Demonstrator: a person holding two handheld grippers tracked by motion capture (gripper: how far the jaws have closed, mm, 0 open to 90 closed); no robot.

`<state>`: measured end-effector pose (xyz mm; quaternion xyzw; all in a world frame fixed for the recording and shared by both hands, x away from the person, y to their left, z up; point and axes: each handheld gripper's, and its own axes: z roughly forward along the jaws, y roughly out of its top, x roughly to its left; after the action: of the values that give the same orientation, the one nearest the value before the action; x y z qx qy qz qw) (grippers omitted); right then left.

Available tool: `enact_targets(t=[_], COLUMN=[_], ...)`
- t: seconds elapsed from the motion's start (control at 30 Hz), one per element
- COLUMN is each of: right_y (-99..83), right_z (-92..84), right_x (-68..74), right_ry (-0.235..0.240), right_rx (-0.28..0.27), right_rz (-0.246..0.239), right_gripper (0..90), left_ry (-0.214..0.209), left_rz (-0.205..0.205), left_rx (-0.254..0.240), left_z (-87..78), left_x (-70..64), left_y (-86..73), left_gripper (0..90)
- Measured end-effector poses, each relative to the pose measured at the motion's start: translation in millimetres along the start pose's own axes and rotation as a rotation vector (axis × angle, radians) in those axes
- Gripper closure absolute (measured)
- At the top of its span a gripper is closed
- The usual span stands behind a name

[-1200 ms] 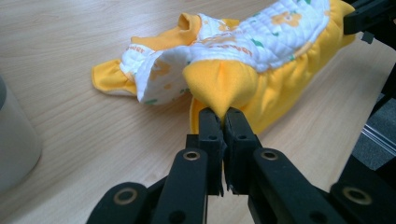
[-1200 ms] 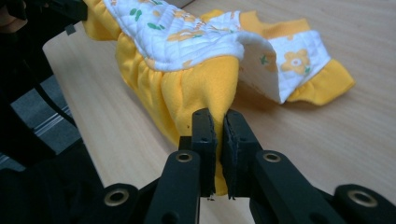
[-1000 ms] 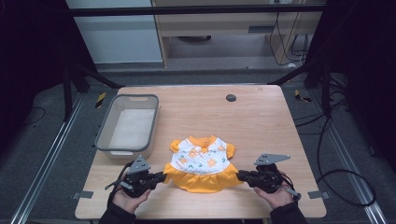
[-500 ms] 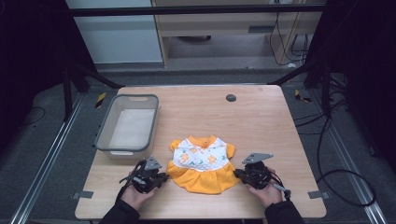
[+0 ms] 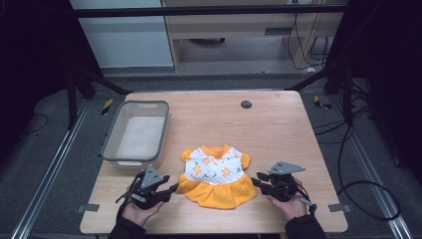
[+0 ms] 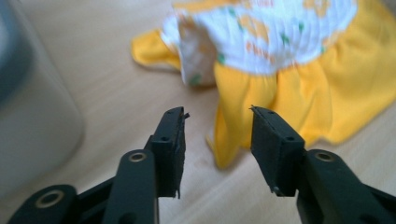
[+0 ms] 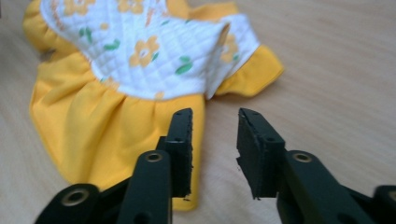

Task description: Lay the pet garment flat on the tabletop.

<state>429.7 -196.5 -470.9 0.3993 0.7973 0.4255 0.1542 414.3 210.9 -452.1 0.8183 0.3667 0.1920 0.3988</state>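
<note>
With both sets of jaws having just been opening, the dress (image 5: 217, 175) is released and lies flat near the table's (image 5: 278, 124) front edge, roughly centred, hem toward the person. L gripper (image 5: 170, 189) sits at the skirt's left corner; in the left gripper view its jaws stand spread with the yellow hem corner between them, pads not pressing. R gripper (image 5: 256, 180) sits at the skirt's right corner, jaws apart in the right gripper view, hem edge just under the left jaw, no pinch.

Judgement: the spread/flatten step looks done; garment is free for a fold or a move to the grey bin (image 5: 112, 144) at the table's left edge.

Vs. earlier frames: both grippers were clamped on the hem corners, hands wider apart, skirt pulled taut. Now the hands are closer in, the skirt relaxed, and the dress sits about where it was
</note>
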Motion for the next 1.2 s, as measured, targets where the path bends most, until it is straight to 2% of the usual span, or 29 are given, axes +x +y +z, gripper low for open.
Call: enact_targets(t=[0.17,0.23,0.3,0.43,0.53,0.6,0.67,0.9,1.03,1.1,1.2], right_y=[11.3,16.4,24.2,37.7,46.7,51.5,55.8,52.4,46.3,44.5,42.6], right_z=[-3.2,-2.5,-0.1,8.3,19.6,29.8,42.7,80.6,92.5,94.9,96.5], right_x=[-10.7,-14.1,-18.8,-26.6,-30.5,-34.0,-37.7,-41.8,-41.2,-40.3,-39.2], right_ry=[-0.045,-0.057,-0.065,-0.079,-0.087,-0.096,-0.098,-0.097,-0.076,-0.069,-0.065], right_rx=[-0.059,-0.061,-0.071,-0.088,-0.086,-0.080,-0.068,0.017,0.064,0.080,0.095], right_rz=[0.011,0.014,0.020,0.036,0.044,0.038,0.048,0.043,0.031,0.025,0.019], right_gripper=[55.6,54.4,54.0,53.2,52.3,51.8,51.2,52.0,55.8,58.3,63.8], left_ry=[0.038,0.043,0.053,0.068,0.081,0.076,0.079,0.079,0.075,0.074,0.073], left_rz=[-0.017,-0.022,-0.027,-0.025,-0.027,-0.044,-0.049,-0.053,-0.052,-0.061,-0.049], left_rx=[-0.048,-0.053,-0.071,-0.072,-0.056,-0.049,-0.002,0.084,0.127,0.141,0.164], left_z=[1.3,5.5,12.7,31.2,46.1,58.9,73.6,108.0,116.0,117.9,121.1], left_x=[15.6,20.4,25.3,32.4,39.0,43.7,46.7,47.1,48.2,48.5,49.0], left_y=[18.9,26.2,36.0,52.0,60.8,64.0,65.3,57.9,53.4,51.1,47.3], left_gripper=[50.5,50.7,50.9,51.4,51.6,51.3,50.9,51.6,53.0,54.3,56.0])
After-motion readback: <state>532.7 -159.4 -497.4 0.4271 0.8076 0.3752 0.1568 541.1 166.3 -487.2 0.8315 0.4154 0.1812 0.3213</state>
